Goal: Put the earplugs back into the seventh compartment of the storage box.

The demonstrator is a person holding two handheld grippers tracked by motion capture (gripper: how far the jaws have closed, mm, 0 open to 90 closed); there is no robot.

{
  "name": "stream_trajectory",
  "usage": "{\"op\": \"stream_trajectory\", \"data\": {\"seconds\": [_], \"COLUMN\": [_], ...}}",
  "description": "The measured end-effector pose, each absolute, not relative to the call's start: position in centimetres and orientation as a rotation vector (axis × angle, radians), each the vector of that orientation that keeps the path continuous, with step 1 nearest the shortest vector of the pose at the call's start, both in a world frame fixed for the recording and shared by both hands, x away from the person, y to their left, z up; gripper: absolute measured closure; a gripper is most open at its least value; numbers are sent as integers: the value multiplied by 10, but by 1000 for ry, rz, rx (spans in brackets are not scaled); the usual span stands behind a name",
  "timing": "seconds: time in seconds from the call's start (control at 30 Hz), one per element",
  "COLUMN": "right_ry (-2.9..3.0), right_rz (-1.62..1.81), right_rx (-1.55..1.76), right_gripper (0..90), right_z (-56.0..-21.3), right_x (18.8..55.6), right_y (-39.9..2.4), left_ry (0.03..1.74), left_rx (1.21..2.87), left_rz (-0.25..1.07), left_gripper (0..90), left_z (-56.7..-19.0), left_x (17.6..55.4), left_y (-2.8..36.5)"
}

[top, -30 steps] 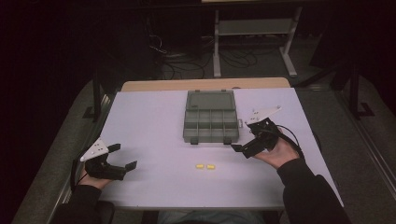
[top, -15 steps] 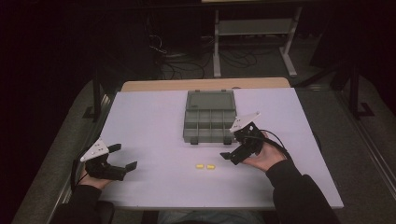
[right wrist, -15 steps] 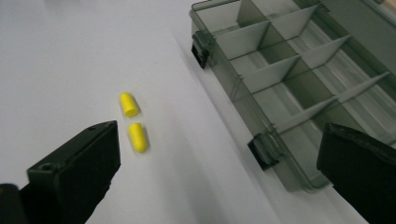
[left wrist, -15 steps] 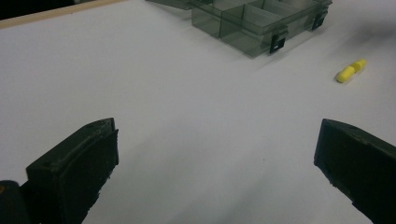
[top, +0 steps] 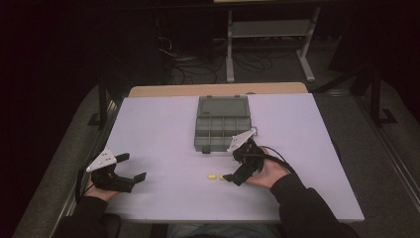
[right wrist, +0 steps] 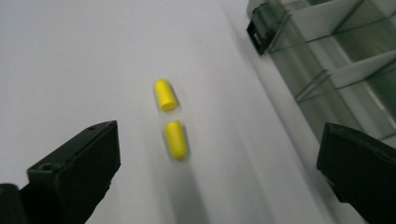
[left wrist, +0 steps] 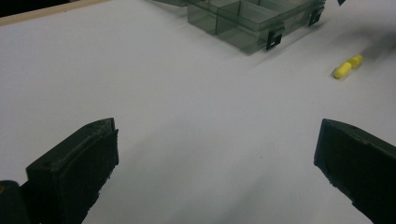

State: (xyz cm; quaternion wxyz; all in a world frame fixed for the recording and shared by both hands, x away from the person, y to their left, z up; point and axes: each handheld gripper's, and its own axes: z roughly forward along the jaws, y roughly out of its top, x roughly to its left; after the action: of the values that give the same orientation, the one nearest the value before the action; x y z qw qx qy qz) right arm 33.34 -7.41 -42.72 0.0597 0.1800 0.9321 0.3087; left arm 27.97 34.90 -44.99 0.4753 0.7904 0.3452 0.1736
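Two small yellow foam plugs lie end to end on the white table (top: 158, 124), the first plug (right wrist: 166, 94) just beyond the second plug (right wrist: 175, 139). My right gripper (right wrist: 217, 161) hovers open over them, with the nearer plug between its jaws but touching neither. In the high view the right gripper (top: 233, 169) sits just right of one plug (top: 211, 176). My left gripper (top: 132, 166) rests open at the table's near left, nothing in it. The left gripper view has both plugs (left wrist: 348, 66) far off to the right.
An open grey-green organizer box (top: 221, 130) with several empty compartments stands at the table's middle back, its front latch (right wrist: 259, 28) close to the right gripper. Its front corner (left wrist: 252, 28) shows from the left. A metal stand (top: 270, 34) is behind the table.
My right gripper has moved left and toward the person, from beside the box down to the yellow plugs. The left gripper has stayed put.
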Motion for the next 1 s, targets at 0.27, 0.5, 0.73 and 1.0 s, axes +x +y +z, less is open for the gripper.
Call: {"op": "stream_trajectory", "data": {"seconds": [0.27, 0.5, 0.73, 1.0], "right_ry": [2870, 2933, 2973, 2959], "right_rz": [903, 876, 844, 834], "right_rx": [522, 444, 375, 365], "right_gripper": [5, 176, 432, 718], "right_z": [-441, -446, -450, -450], "right_x": [333, 330, 328, 327], "right_y": [-63, -58, -54, -53], "left_ry": [833, 827, 821, 822], "left_rx": [1934, 1939, 1943, 1945], "left_rz": [413, 410, 404, 402], "left_gripper": [0, 0, 0, 0], "left_z": [-450, -450, -450, -451], "left_x": [280, 280, 280, 280], "left_y": [348, 348, 348, 347]}}
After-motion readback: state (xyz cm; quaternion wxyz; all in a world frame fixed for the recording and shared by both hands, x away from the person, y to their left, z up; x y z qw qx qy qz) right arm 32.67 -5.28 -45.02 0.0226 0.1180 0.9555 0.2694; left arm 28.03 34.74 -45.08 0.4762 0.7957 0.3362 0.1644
